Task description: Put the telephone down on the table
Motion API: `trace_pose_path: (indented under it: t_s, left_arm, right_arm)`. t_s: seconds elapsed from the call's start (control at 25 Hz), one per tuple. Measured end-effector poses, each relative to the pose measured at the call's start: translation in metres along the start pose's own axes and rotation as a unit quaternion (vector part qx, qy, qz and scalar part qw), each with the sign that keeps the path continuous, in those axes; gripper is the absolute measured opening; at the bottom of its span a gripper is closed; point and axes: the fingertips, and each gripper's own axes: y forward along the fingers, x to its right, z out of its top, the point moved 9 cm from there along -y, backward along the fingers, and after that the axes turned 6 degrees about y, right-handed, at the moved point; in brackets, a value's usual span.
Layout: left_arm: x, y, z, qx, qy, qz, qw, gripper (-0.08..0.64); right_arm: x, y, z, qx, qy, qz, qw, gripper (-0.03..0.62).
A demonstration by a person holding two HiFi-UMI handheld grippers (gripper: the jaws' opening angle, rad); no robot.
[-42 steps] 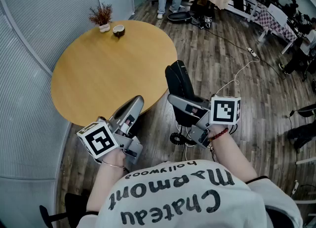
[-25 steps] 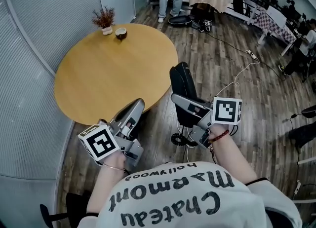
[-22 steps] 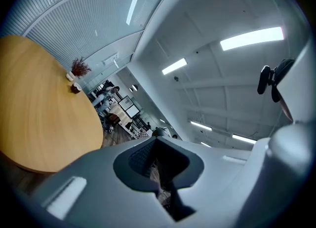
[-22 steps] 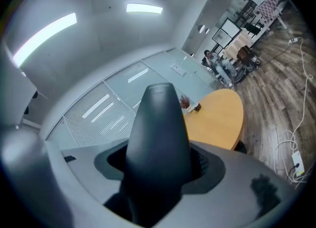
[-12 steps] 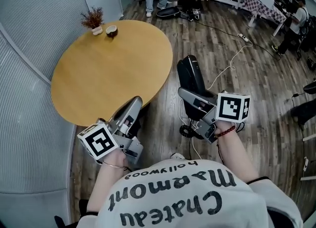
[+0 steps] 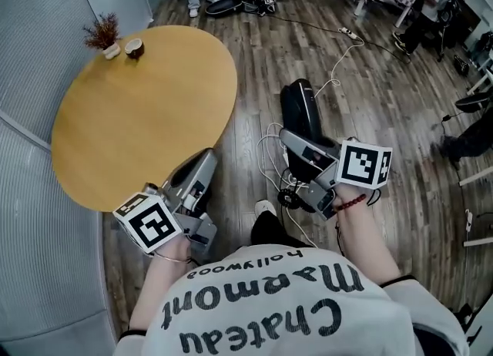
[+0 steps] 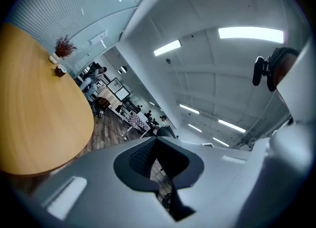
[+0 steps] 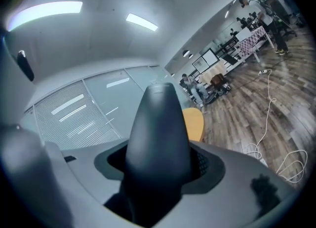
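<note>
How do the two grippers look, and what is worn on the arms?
The left gripper and the right gripper are grey tapered bodies, each with a white cube bearing black square markers. Red bead bracelet on the right wrist, thin bangle on the left. White shirt with dark lettering.

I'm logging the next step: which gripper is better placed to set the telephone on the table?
Right. The right gripper already holds the telephone; the left gripper, though nearer the table, holds nothing.

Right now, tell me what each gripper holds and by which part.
Right gripper: the black telephone, clamped at one end, the rest sticking out ahead. Left gripper: nothing, jaws shut.
</note>
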Motion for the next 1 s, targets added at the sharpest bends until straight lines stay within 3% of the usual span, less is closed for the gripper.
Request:
trace_pose_path:
  t_s: [0.2,0.48,0.8,1.0]
  left_arm:
    - [0.011,0.025,-0.006,-0.016,0.012,0.014,0.9997,0.006]
    - [-0.007,0.067,-0.01,0.005,0.017,0.0,0.9998,0.005]
    - [-0.056,0.162,-0.013,-0.011,0.033,-0.013,0.9993,0.005]
    - [-0.043,0.242,0.025,-0.02,0.037,-0.005,0.9991,0.006]
  right_arm:
    - [0.015,-0.011,0.005,-0.013,-0.011,-0.001,1.0,0.304]
    - [0.056,0.005,0.032,-0.003,-0.009,0.014,1.0,0.304]
    - [0.135,0.029,0.091,-0.001,-0.031,-0.015,0.999,0.304]
    - [0.157,0.021,0.178,-0.002,-0.024,-0.017,1.0,0.304]
